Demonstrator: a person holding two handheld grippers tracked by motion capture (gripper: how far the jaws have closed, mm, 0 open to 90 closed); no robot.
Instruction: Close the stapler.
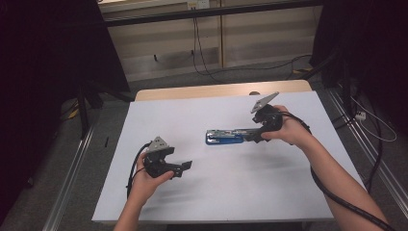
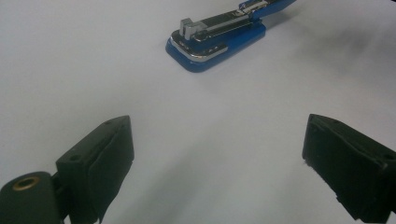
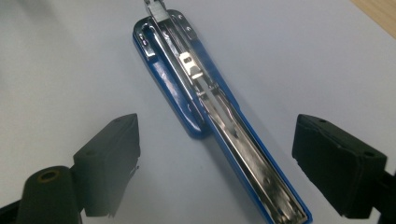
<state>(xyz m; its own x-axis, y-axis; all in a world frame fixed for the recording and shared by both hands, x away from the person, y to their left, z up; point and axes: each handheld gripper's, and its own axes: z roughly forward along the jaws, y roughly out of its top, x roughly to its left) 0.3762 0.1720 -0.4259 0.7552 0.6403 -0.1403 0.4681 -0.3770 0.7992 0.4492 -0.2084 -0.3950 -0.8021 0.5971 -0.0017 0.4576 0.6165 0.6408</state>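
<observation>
A blue stapler (image 1: 223,137) lies folded out flat on the white table (image 1: 216,197), its chrome magazine facing up. My right gripper (image 1: 252,135) stands at the stapler's right end, open. In the right gripper view the stapler (image 3: 210,102) runs between the two black jaws of that gripper (image 3: 217,154), and neither pad touches it. My left gripper (image 1: 183,169) hovers over bare table to the lower left of the stapler, open with nothing in it. Seen from the left gripper (image 2: 217,149), the stapler (image 2: 215,39) lies well ahead of the jaws.
A strip of wooden tabletop (image 1: 216,90) shows along the far edge. Cables (image 1: 202,53) trail over the floor behind the table. A metal rail (image 1: 72,168) runs along the left side, and dark curtains (image 1: 43,72) hang at both sides.
</observation>
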